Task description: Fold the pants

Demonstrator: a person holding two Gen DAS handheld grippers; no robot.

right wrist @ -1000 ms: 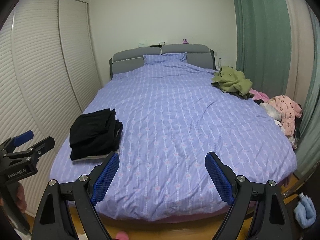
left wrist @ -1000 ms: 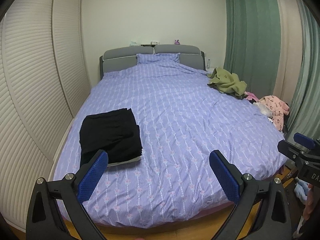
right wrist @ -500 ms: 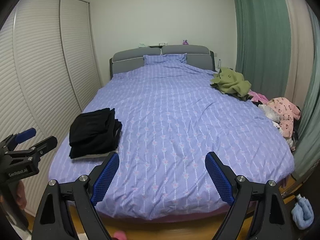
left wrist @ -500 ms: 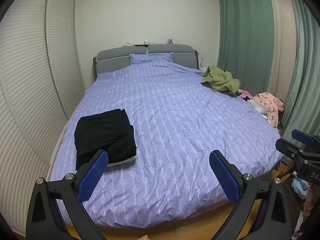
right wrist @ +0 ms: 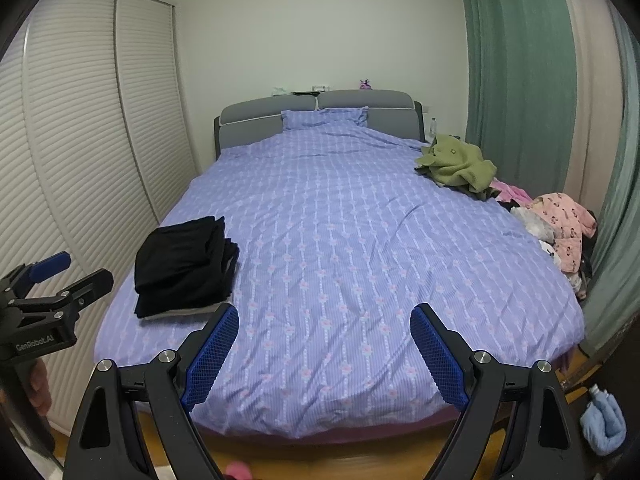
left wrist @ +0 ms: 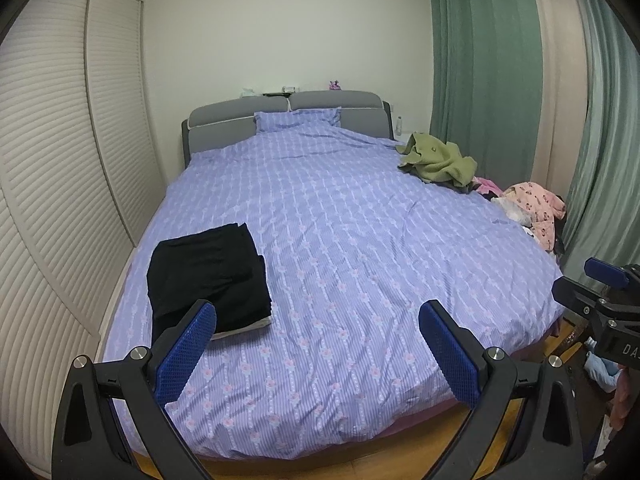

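Folded black pants (left wrist: 206, 276) (right wrist: 182, 264) lying in a squared stack on the near left side of the bed, atop a thin grey-white folded layer peeking out beneath. Resting flat on the lilac striped floral duvet (left wrist: 352, 248) (right wrist: 352, 240), wrinkled toward the foot. Left gripper (left wrist: 320, 354) held back over the foot of the bed, blue-padded fingers (left wrist: 186, 354) spread wide, gripping nothing. Right gripper (right wrist: 324, 354) likewise clear of the cloth, blue fingers (right wrist: 438, 356) wide apart and bare. Farther out, a crumpled olive-green garment (left wrist: 438, 160) (right wrist: 456, 166) on the far right side, pink patterned clothes (left wrist: 536, 208) (right wrist: 564, 224) heaped at the right edge.
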